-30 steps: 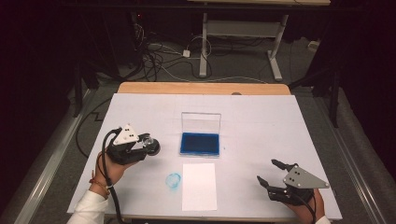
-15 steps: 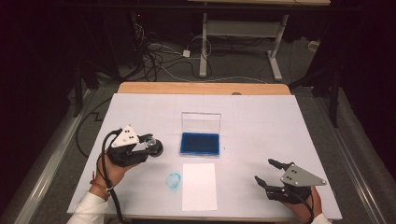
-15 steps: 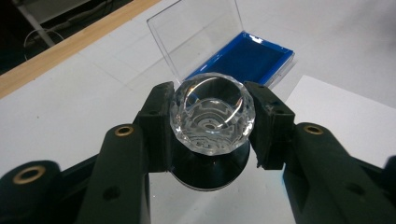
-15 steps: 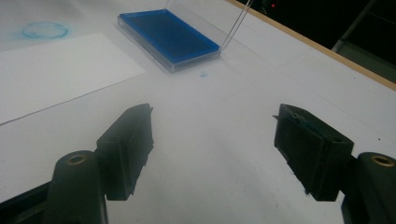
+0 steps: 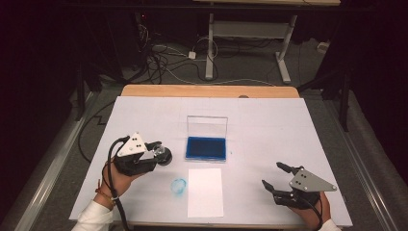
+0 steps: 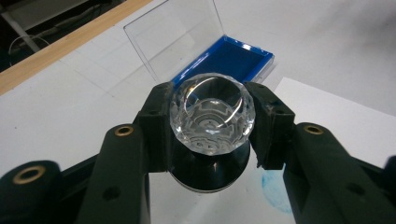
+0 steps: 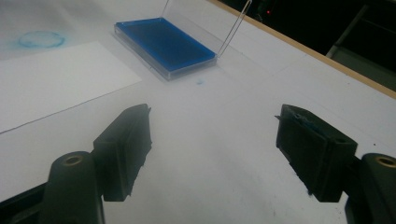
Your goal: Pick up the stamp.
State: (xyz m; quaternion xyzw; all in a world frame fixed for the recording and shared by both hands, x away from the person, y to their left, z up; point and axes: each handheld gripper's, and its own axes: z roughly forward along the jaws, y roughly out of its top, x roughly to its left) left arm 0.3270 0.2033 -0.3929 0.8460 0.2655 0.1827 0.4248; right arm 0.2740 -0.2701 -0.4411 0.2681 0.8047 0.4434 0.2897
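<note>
Gripping a round stamp (image 6: 212, 126), the left gripper (image 5: 153, 153) has both pads pressed on its sides. Stamp handle is a clear faceted knob, cut like a crystal, with a hollow dish top and ring-like reflections inside; below it sits a black round base, wider than the knob. In the high view the stamp (image 5: 161, 153) sits at the left-centre of the white table (image 5: 269, 125), just left of the ink pad case (image 5: 206, 148), off the surface as far as can be told.

Ink pad case: flat, rectangular, clear plastic, lid (image 5: 207, 126) hinged open and standing up on the far side. Inside is a deep blue pad that covers the tray; nothing else in it. Same case shows past the stamp in the left gripper view (image 6: 229, 58) and far left in the right gripper view (image 7: 164, 45).

White paper sheet (image 5: 205, 191) lies near of the case, blank. Faint blue ring mark (image 5: 179, 185) on the table just left of the sheet.

Right gripper (image 5: 275, 175) hovers at the near right of the table, well apart from the case; jaws have just been opening, stand wide, nothing between them.
</note>
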